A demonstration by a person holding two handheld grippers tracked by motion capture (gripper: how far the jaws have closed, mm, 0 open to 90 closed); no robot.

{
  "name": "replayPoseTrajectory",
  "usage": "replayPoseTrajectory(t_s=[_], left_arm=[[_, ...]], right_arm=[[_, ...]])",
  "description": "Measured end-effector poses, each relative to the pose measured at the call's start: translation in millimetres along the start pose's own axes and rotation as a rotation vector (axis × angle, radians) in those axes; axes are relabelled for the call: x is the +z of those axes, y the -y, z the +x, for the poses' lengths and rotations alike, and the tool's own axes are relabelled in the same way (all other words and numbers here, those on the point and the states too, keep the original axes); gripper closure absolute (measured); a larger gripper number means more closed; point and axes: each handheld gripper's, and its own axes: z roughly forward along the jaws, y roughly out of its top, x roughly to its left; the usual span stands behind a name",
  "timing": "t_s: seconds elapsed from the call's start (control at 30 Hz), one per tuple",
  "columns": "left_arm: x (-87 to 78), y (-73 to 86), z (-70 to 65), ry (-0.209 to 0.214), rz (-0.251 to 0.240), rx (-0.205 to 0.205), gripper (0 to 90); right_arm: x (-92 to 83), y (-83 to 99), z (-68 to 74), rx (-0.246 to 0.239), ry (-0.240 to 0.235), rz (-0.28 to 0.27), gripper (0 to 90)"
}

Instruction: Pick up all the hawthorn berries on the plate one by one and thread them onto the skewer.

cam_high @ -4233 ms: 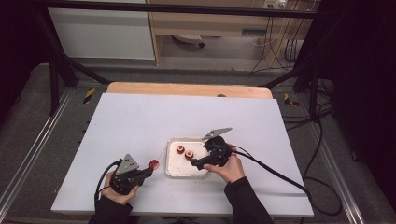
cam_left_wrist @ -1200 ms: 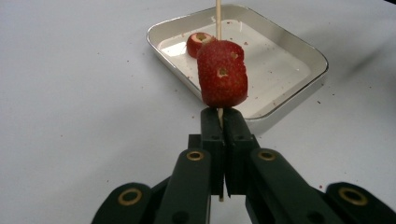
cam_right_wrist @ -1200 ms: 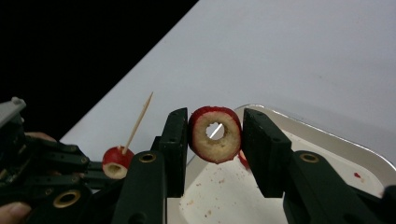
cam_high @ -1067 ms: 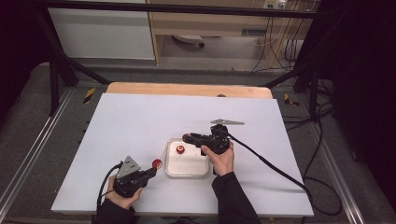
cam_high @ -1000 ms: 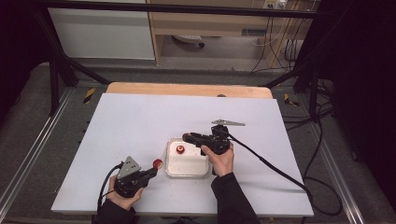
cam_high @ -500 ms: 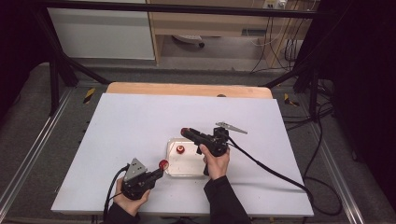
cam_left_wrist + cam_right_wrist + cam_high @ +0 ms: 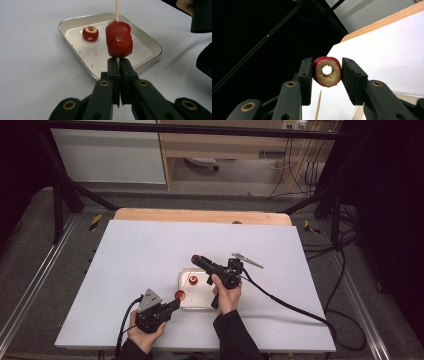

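Observation:
My left gripper (image 7: 119,62) is shut on a thin wooden skewer (image 7: 116,10) that stands upright above the jaws. A red hawthorn-like fruit (image 7: 119,38) with holes in its skin is threaded on it. In the high view this gripper (image 7: 174,302) sits at the near left corner of a small metal tray (image 7: 200,304). My right gripper (image 7: 327,72) is shut on a cored red fruit ring (image 7: 327,71), its hole facing the camera. It hovers over the tray's far side, seen in the high view (image 7: 197,260). One more cored fruit (image 7: 90,33) lies in the tray (image 7: 150,47).
The tray rests on a white table top (image 7: 150,250) with a wooden strip (image 7: 200,216) along the far edge. Crumbs dot the table near the tray. The right gripper's black cable (image 7: 290,305) trails off to the right. Dark frame bars stand around the table.
The right gripper has lifted a fruit ring out of the tray and turned to point left above it. The left gripper has shifted right, bringing the skewered fruit to the tray's corner.

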Motion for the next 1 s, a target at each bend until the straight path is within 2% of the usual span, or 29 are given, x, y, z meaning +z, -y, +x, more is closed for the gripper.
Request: replayPoseTrajectory(t_s=[0.43, 1.0], left_arm=[[2.9, -1.2, -0.4, 0.003, -0.008, -0.018, 88.1], [3.1, -2.4, -2.2, 0.009, -0.027, -0.017, 88.0]], right_arm=[[0.2, 1.5, 0.6, 0.049, -0.025, -0.018, 62.4], [-1.4, 2.2, 2.4, 0.074, -0.045, -0.022, 62.5]])
